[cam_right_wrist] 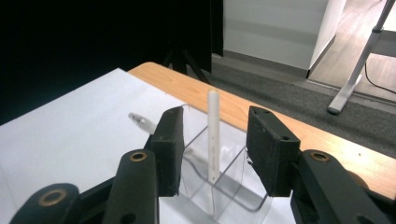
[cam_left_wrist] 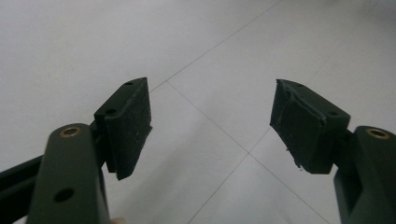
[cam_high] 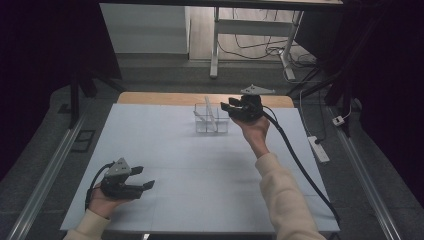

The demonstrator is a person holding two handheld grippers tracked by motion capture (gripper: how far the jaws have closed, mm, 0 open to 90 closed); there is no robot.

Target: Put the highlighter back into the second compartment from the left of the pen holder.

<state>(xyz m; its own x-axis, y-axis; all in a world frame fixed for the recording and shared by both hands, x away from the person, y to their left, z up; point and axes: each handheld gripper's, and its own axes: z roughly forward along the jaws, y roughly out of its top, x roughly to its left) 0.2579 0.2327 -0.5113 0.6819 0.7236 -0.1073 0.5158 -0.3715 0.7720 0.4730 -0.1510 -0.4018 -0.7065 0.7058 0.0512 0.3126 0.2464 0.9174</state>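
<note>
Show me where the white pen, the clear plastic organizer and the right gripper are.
white pen (cam_right_wrist: 213, 135), right gripper view, middle of its upright barrel.
clear plastic organizer (cam_high: 201, 127), high view, its front left wall.
right gripper (cam_right_wrist: 212, 151), right gripper view, midway between its fingertips.

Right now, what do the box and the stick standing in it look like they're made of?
The box looks like clear hard plastic, maybe acrylic: you see the table through its glossy walls and divider. The stick looks like matte white plastic, opaque and smooth with a rounded tip; it could be a pen.
</note>
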